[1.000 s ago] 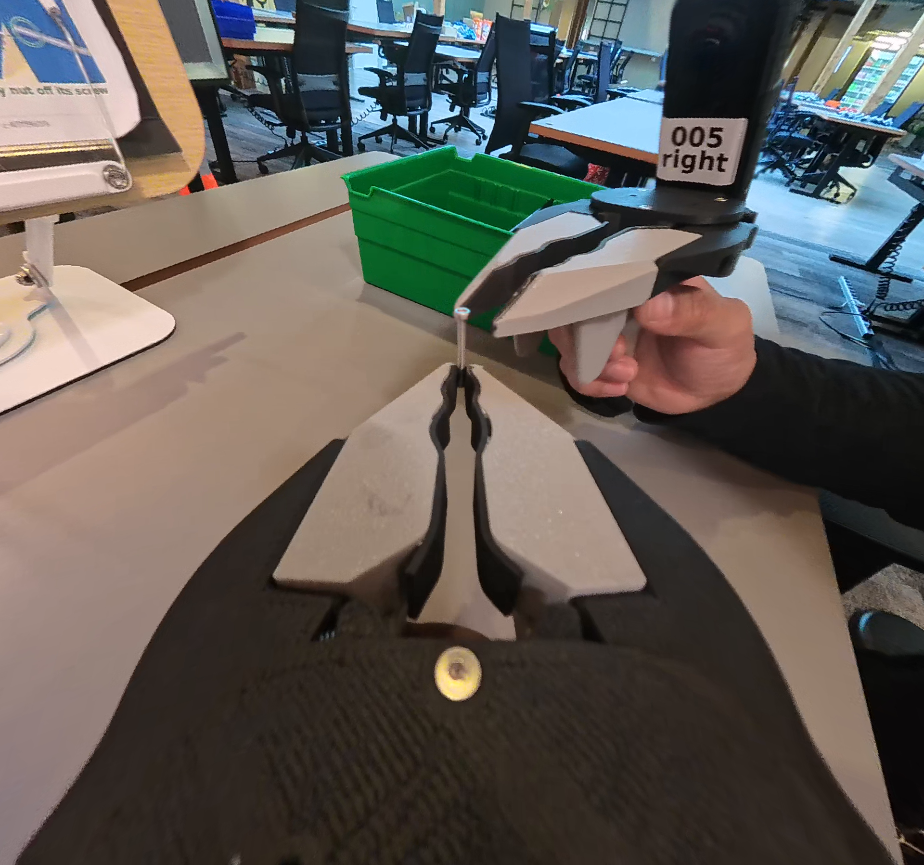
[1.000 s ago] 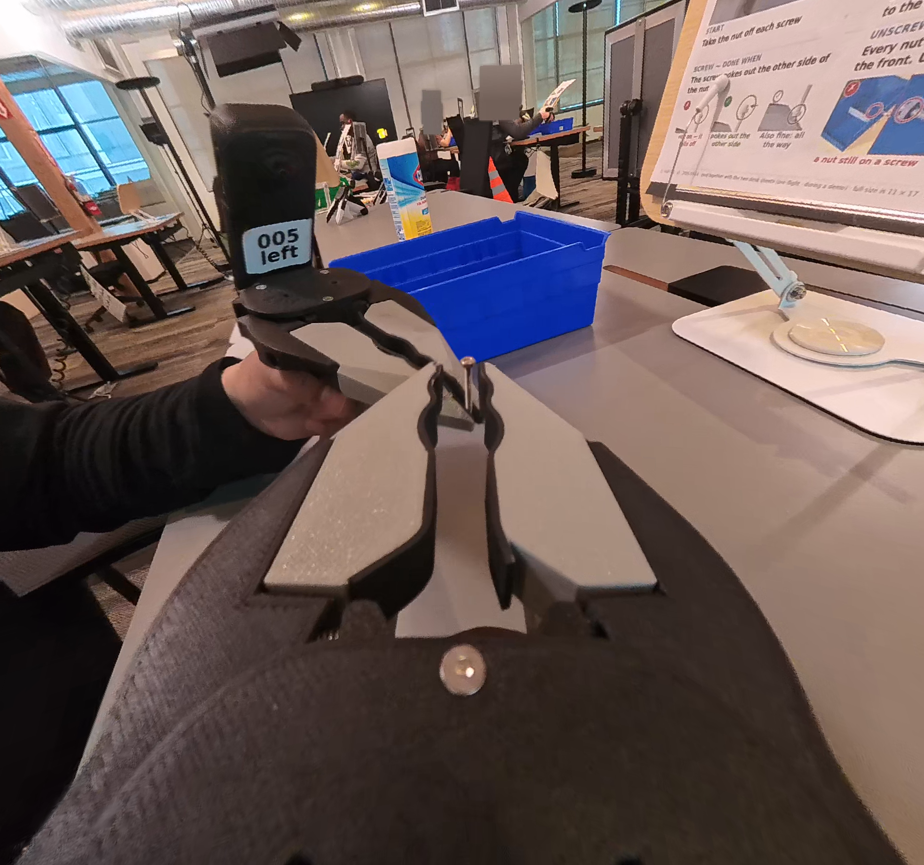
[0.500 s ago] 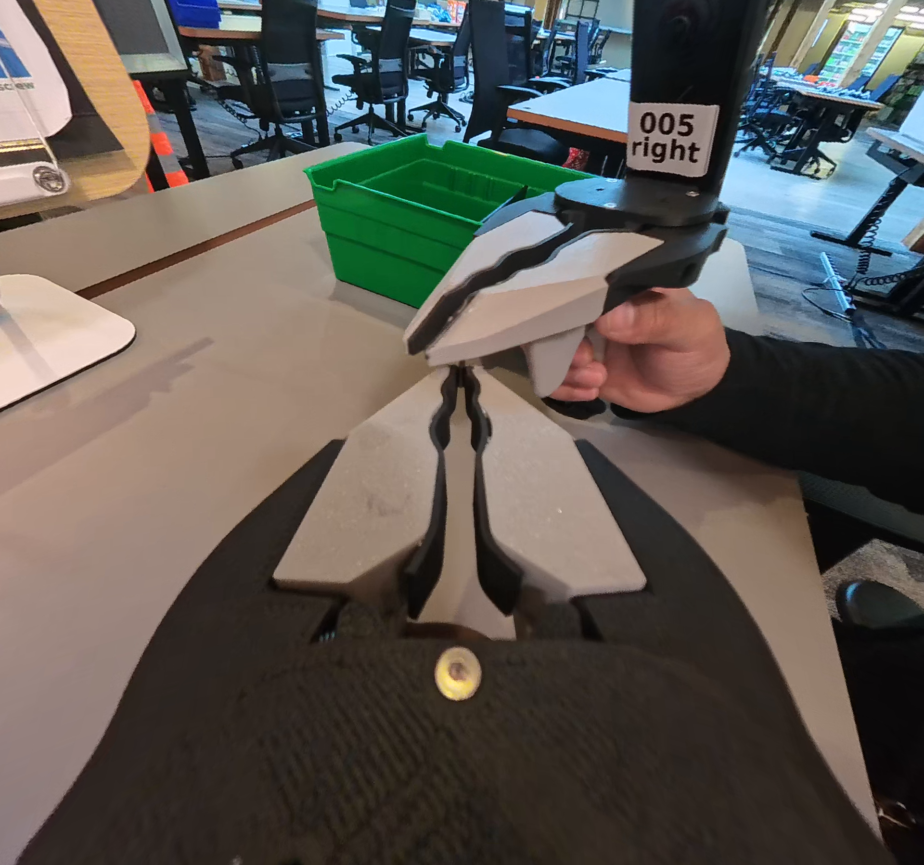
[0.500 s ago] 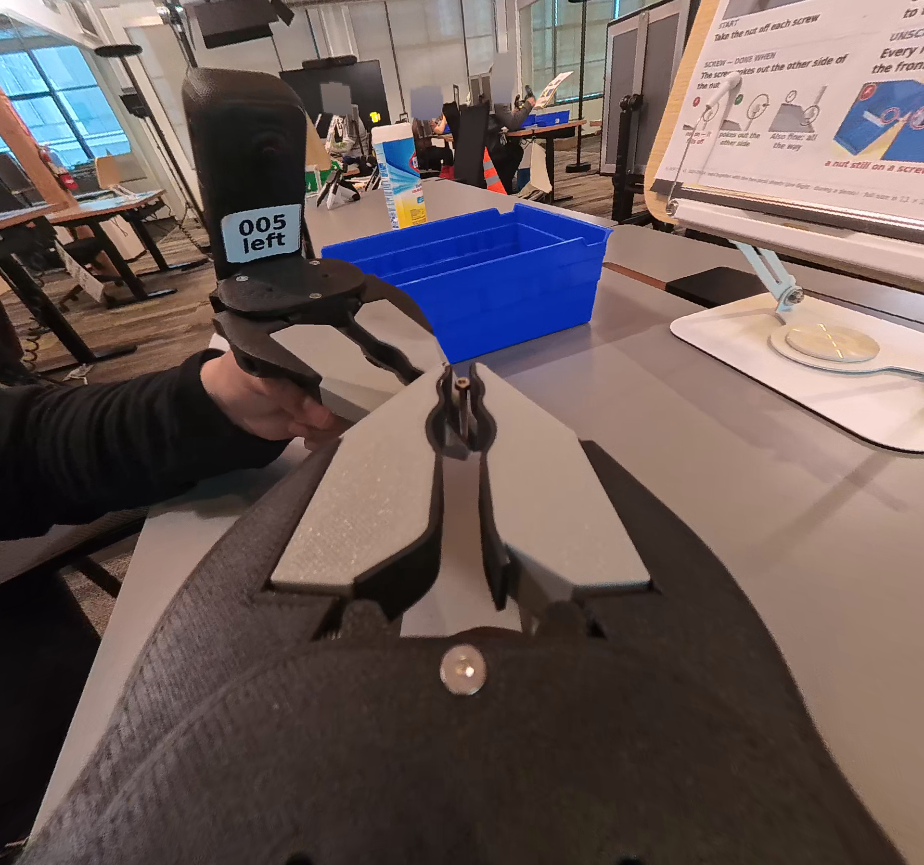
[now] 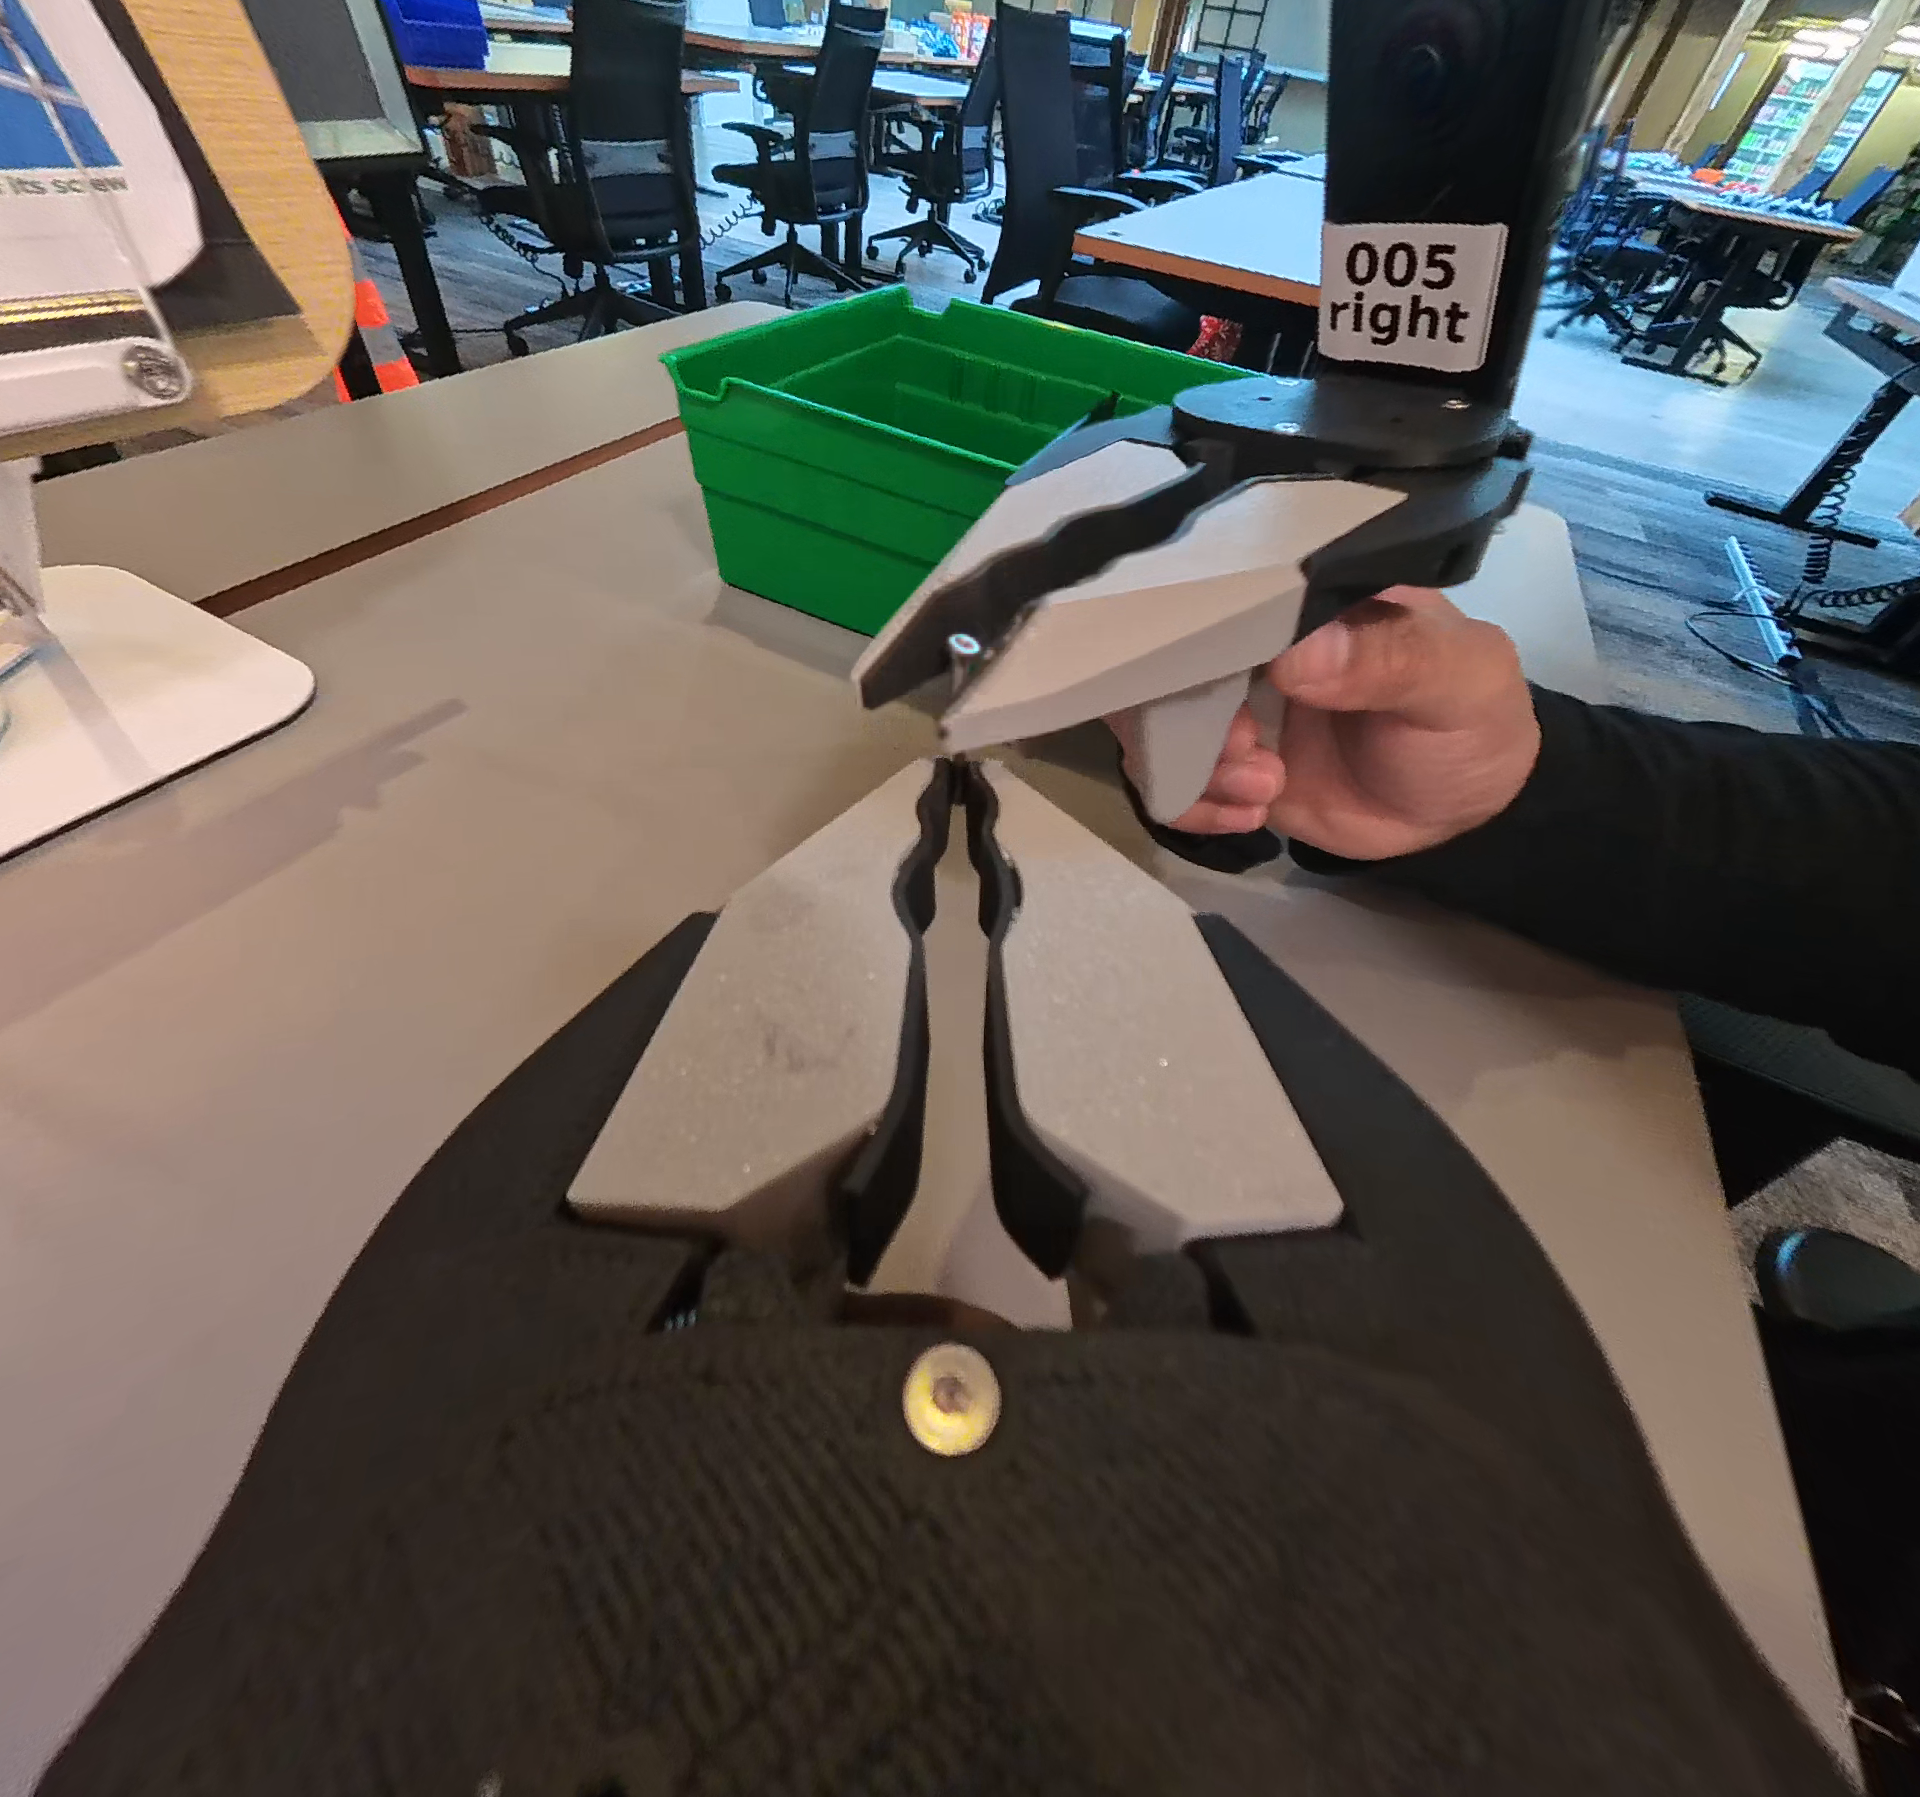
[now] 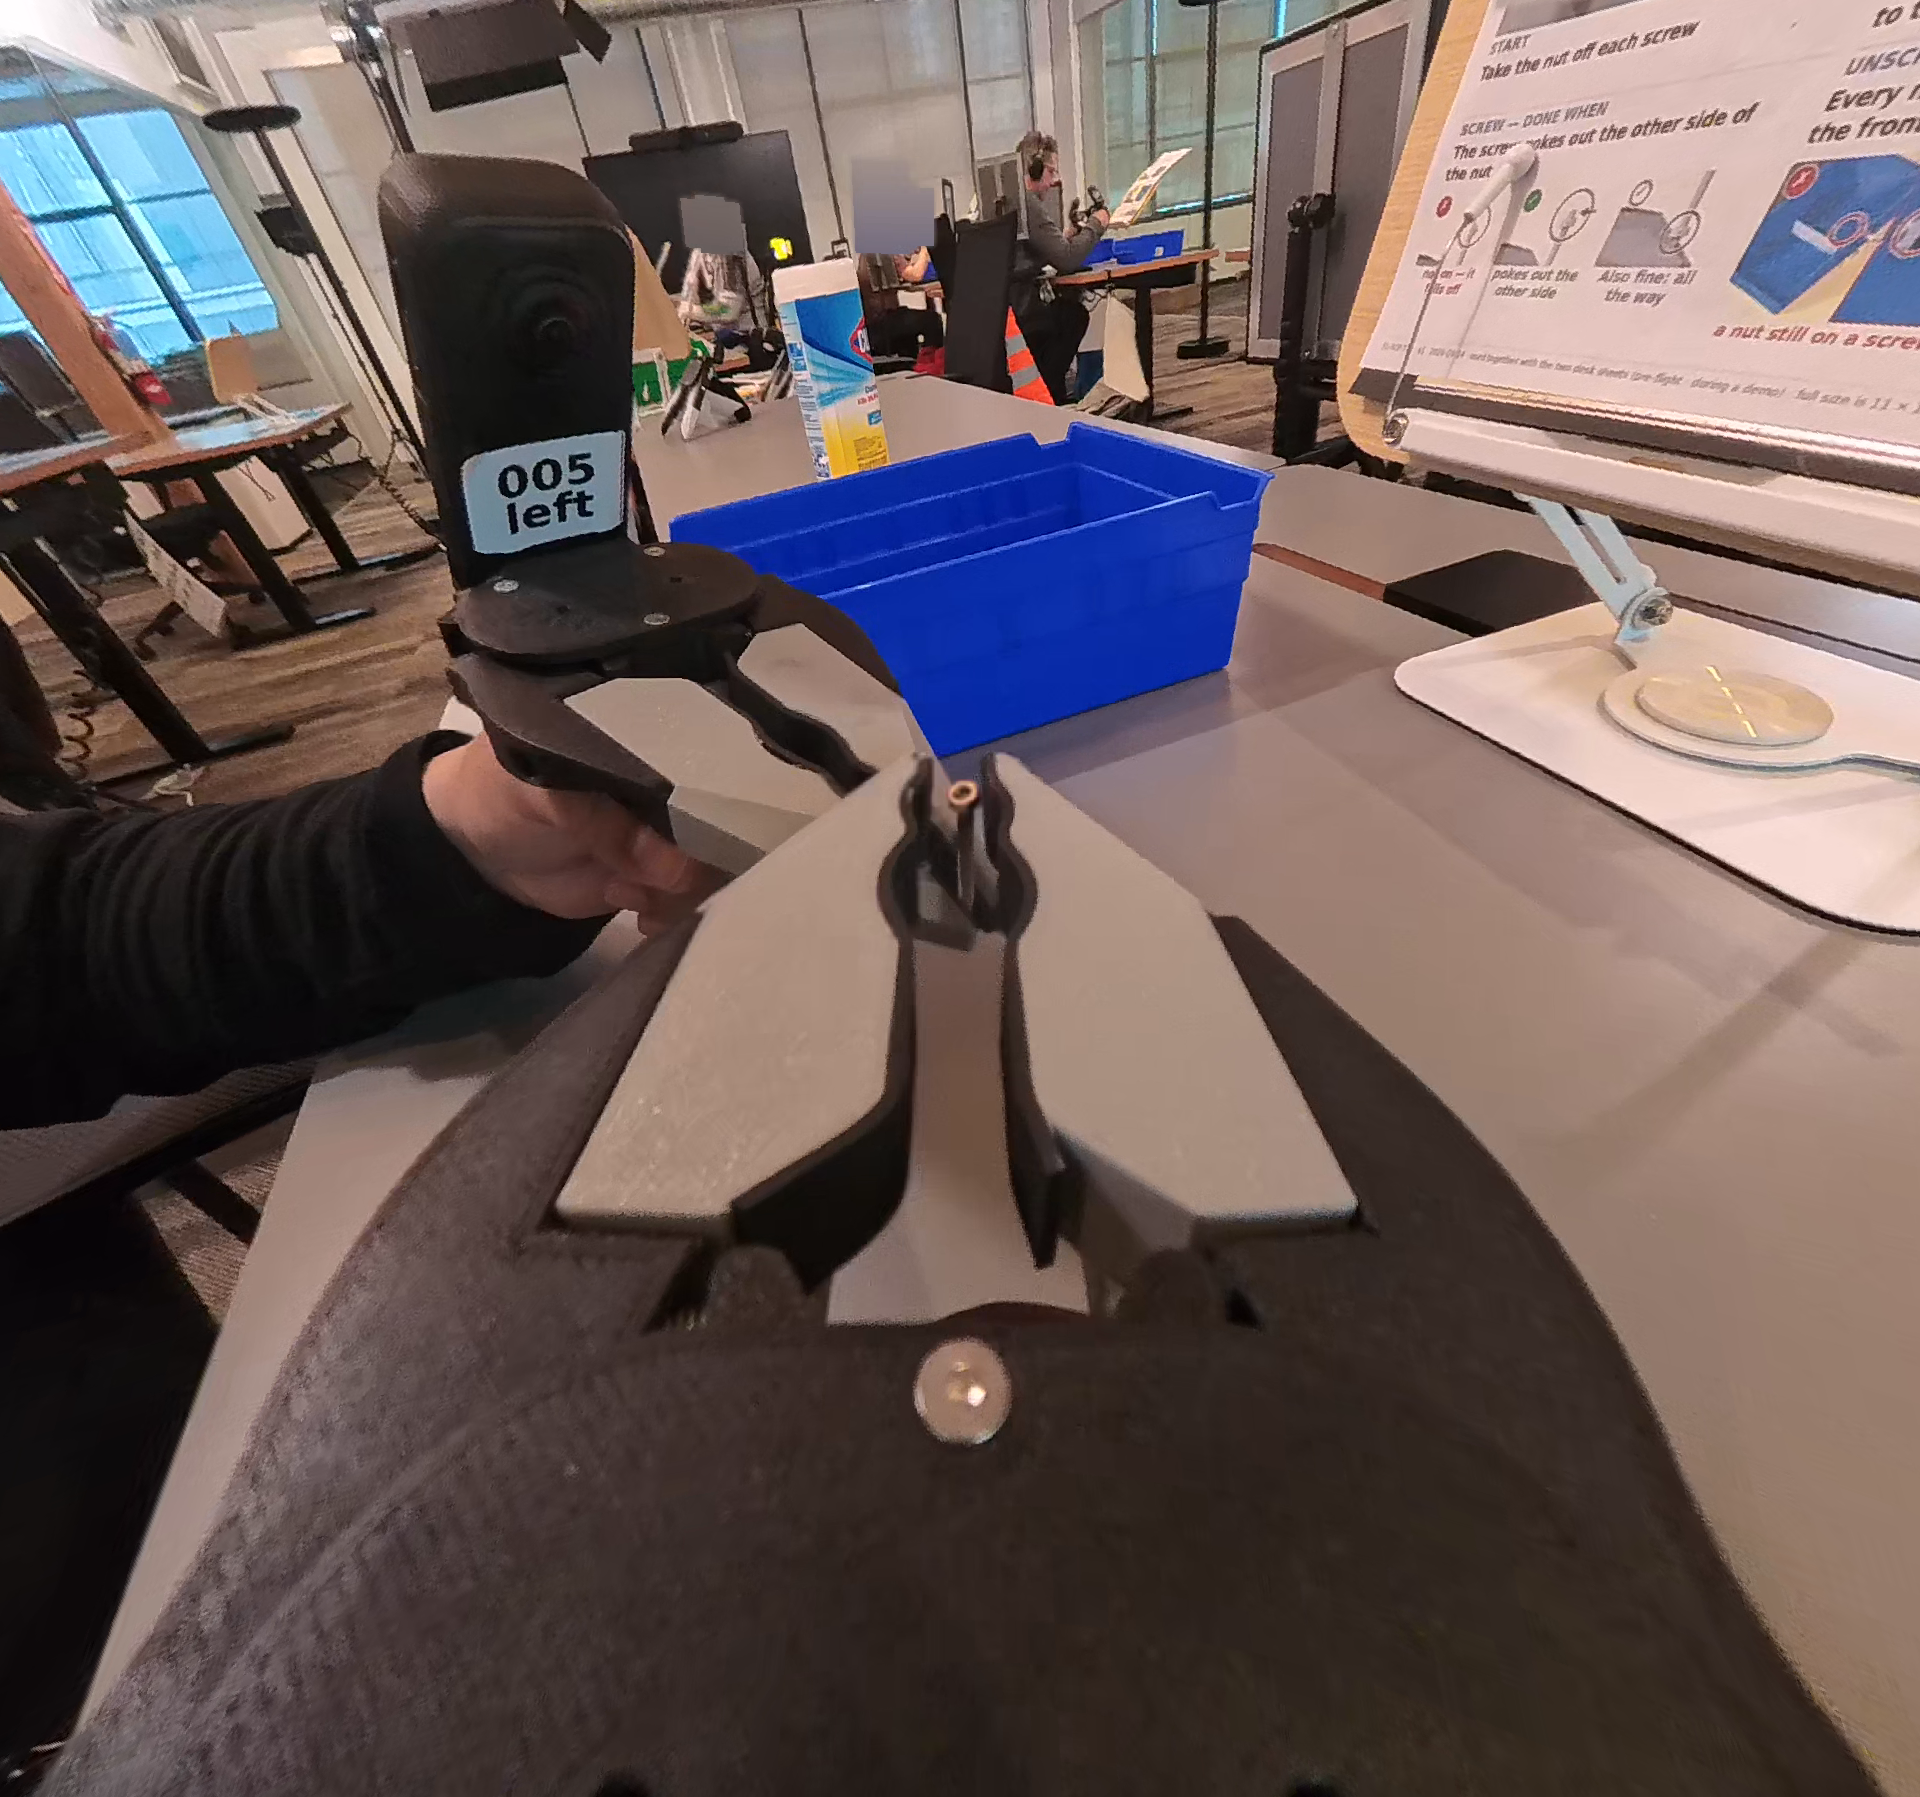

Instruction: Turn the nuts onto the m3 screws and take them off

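A thin m3 screw (image 5: pixel 964 647) stands upright, held at its lower end in my left gripper (image 5: pixel 956 783), which is shut on it just above the grey table (image 5: pixel 468 864). My right gripper (image 5: pixel 940 693) reaches in from the right, above the left one's tips, with its jaws on either side of the screw and the head showing between them. In the right wrist view the screw (image 6: pixel 967 817) stands in the narrow gap of my right gripper (image 6: pixel 954 776), whose tips do not meet. I see no nut; it may be hidden in the jaws.
A green bin (image 5: pixel 831 500) stands behind the grippers in the left wrist view, and a blue bin (image 6: pixel 1039 625) in the right wrist view. An instruction sheet on a white stand (image 6: pixel 1558 739) is at the table's far side. A wipes canister (image 6: pixel 831 365) stands behind the blue bin. Left and right tips are no more than a few centimetres apart.
My right gripper has come down and leftward over the upright screw, so the screw now sits between its jaws. The left gripper has kept its hold on the screw.
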`<state>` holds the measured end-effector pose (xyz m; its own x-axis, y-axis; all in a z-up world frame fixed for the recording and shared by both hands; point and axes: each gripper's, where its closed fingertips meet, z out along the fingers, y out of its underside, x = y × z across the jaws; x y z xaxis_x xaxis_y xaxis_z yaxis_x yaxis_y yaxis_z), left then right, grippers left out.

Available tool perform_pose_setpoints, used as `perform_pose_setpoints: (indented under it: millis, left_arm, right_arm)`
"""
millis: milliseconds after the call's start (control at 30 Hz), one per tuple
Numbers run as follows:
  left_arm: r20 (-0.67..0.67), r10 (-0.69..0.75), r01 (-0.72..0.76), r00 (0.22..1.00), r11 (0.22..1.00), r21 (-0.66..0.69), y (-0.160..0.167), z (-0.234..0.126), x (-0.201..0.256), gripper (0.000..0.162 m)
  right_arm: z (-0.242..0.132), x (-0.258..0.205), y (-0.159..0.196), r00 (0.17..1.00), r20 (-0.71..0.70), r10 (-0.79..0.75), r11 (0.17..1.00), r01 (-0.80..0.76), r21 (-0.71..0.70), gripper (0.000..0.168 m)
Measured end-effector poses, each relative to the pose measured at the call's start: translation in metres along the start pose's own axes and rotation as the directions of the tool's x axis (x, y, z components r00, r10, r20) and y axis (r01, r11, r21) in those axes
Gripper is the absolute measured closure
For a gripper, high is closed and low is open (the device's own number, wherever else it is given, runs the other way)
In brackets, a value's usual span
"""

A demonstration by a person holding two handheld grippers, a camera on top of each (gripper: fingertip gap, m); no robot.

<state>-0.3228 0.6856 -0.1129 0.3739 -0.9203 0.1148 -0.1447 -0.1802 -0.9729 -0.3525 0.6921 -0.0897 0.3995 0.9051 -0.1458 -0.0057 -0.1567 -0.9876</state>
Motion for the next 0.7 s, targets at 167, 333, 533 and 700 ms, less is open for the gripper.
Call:
perform_pose_setpoints:
  millis: [167, 333, 533, 700]
  left_arm:
    - [0.032, -0.022, 0.022, 0.999, 1.000, 0.019, -0.003, -0.006, -0.012, 0.162]
    - [0.034, -0.025, 0.025, 0.999, 1.000, 0.014, -0.002, -0.006, -0.014, 0.162]
    - [0.013, -0.014, 0.014, 1.000, 1.000, 0.000, 0.001, -0.002, -0.006, 0.162]
    - [-0.009, 0.002, -0.002, 1.000, 1.000, -0.008, 0.001, 0.002, 0.004, 0.162]
  right_arm:
    - [-0.004, 0.004, -0.002, 1.000, -0.007, 0.017, 1.000, -0.017, 0.014, 0.156]
    - [-0.004, 0.003, -0.004, 1.000, -0.015, -0.003, 1.000, 0.003, 0.019, 0.159]
    - [-0.002, 0.005, -0.002, 0.999, -0.032, -0.012, 1.000, 0.012, 0.010, 0.164]
    - [0.002, 0.000, 0.002, 0.999, -0.024, -0.032, 0.999, 0.032, -0.012, 0.167]
